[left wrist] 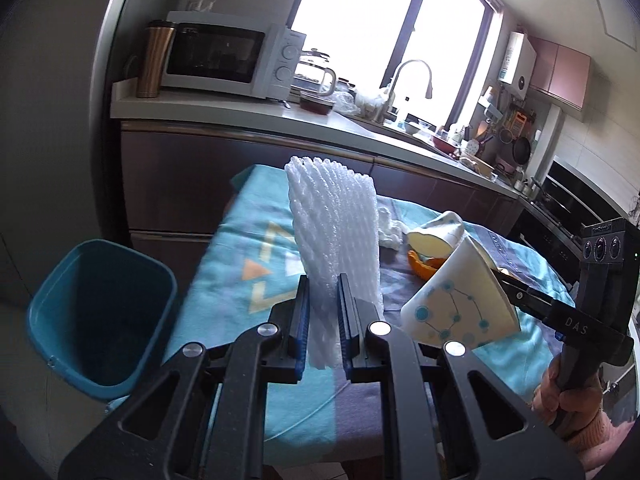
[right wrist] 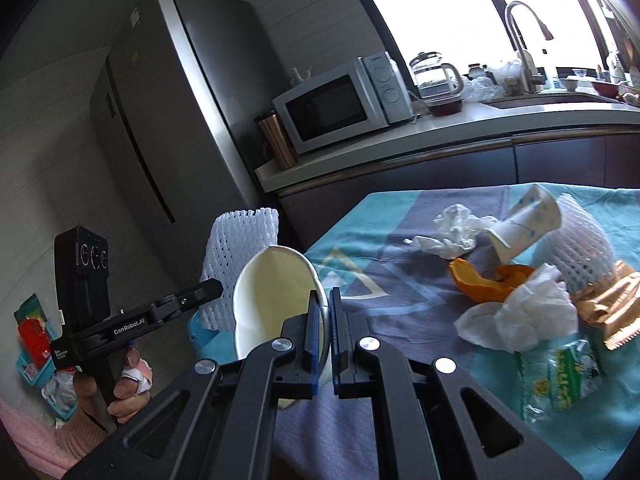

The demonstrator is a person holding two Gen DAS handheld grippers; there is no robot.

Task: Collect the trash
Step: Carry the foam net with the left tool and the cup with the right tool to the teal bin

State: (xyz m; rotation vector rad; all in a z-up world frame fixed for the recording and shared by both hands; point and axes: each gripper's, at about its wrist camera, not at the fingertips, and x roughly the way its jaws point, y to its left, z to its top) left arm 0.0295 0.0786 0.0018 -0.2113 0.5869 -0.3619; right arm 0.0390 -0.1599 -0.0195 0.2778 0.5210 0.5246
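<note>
Both wrist cameras look along their fingers, angled down, sharing the table (close) and microwave.

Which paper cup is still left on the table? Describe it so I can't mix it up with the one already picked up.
Start at the table with the blue patterned cloth and look at the trash pile on its far right side. The paper cup lies tipped over there, between a crumpled tissue and a white foam net, just behind the orange peel. Unlike the other cup, no tool holds it.
</note>
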